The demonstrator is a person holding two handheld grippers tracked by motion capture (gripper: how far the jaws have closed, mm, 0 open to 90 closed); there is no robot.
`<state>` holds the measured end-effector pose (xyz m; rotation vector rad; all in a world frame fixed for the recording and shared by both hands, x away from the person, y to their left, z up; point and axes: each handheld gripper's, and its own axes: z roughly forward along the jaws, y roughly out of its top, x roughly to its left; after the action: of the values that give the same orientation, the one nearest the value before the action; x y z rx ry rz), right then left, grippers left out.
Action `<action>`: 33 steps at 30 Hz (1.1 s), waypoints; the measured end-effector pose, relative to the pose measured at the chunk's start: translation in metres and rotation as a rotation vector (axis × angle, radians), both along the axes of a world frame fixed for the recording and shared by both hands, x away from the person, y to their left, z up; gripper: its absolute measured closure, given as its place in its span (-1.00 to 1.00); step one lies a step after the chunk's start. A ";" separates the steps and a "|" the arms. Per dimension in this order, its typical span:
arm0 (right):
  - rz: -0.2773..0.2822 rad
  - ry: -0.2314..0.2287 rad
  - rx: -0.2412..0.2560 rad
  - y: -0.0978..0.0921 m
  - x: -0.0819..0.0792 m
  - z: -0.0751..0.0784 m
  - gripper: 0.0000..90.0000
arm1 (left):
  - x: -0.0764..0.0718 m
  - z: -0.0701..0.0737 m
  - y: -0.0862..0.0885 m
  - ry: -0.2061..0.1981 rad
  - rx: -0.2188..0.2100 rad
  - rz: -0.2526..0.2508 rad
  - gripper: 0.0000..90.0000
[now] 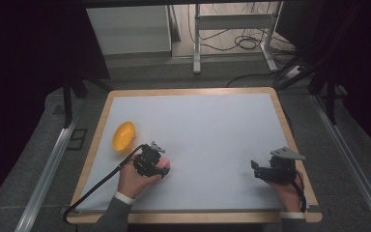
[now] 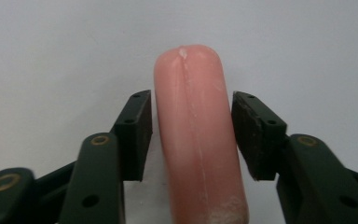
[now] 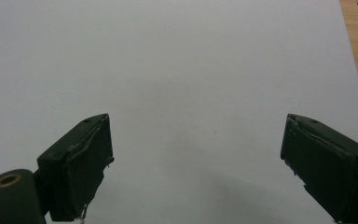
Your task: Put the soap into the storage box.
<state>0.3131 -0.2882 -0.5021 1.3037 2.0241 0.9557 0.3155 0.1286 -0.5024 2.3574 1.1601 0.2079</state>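
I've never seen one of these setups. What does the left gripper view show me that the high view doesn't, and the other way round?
The left gripper view gives the close detail. A pink sausage lies lengthwise between the two black jaws, which sit tight beside it; I can't tell whether they press on it.

The high view gives the wider scene. There is a yellow bowl near the table's left edge, the right gripper with its jaws open, the person's hands and sleeves, and the table's wooden rim.

Both show the left gripper and the white tabletop.
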 end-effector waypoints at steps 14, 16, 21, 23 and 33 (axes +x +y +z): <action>-0.011 -0.013 0.003 -0.002 -0.001 0.003 -0.81 | 0.000 -0.002 0.000 -0.010 0.017 0.018 0.34; -0.012 -0.014 0.005 -0.003 -0.001 0.003 -0.81 | 0.000 -0.001 0.000 -0.012 0.015 0.018 0.34; -0.013 -0.014 0.005 -0.003 -0.001 0.003 -0.81 | -0.002 0.005 0.004 -0.044 -0.006 0.019 0.34; -0.011 -0.014 0.004 -0.003 -0.001 0.003 -0.81 | -0.001 0.007 0.005 -0.041 -0.023 0.007 0.34; -0.015 -0.010 -0.001 -0.003 -0.001 0.002 -0.81 | 0.001 0.013 0.012 -0.042 -0.025 0.009 0.34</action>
<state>0.3124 -0.2909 -0.5003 1.3092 2.0038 0.9524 0.3161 0.1405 -0.4898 2.3155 1.1472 0.2429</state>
